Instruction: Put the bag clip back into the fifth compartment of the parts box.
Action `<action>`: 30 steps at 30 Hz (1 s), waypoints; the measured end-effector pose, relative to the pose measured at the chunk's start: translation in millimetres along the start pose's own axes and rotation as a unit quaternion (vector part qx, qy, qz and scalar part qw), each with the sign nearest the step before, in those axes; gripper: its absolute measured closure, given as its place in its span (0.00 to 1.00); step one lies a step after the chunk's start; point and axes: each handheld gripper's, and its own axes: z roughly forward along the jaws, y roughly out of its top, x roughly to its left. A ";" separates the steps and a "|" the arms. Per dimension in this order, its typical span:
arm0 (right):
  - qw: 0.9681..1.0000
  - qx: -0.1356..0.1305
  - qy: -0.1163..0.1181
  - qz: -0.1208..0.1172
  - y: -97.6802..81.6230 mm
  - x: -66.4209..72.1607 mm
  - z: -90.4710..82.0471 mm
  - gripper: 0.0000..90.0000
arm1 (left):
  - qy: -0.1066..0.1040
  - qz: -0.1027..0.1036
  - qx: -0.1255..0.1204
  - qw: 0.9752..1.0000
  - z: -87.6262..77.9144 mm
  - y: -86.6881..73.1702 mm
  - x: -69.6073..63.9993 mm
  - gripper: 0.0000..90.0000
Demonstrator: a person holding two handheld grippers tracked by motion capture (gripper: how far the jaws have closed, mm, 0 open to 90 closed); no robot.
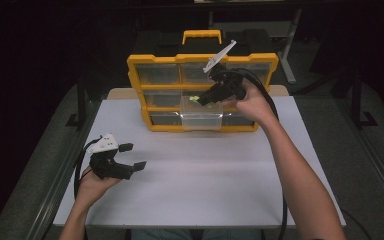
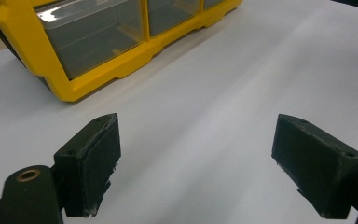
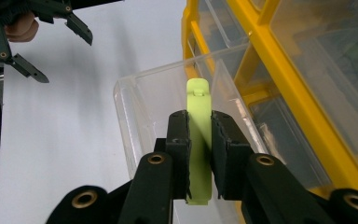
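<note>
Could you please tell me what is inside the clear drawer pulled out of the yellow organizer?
The drawer looks empty where visible. The right gripper holds a green clip above its opening, not yet in it. The gripper and clip hide part of the drawer's floor.

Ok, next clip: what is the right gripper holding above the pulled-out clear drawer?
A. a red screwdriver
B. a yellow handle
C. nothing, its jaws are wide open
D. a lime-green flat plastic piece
D: in the right gripper view the right gripper has its jaws pressed on both sides of a lime-green plastic piece, with the clear drawer of the yellow organizer beneath it.
</note>
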 end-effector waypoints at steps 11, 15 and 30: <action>1.000 0.019 0.001 0.010 -9.8 -3.5 15.7 0.85 | -0.002 0.001 -0.002 1.000 0.8 -0.5 0.7 0.17; 1.000 0.023 0.005 0.010 -10.6 -3.6 19.6 0.85 | -0.002 0.003 0.000 1.000 0.8 0.2 0.1 0.17; 1.000 0.001 0.012 0.020 -9.6 -2.4 11.5 0.81 | -0.002 -0.004 -0.005 1.000 -2.5 -1.0 2.4 0.17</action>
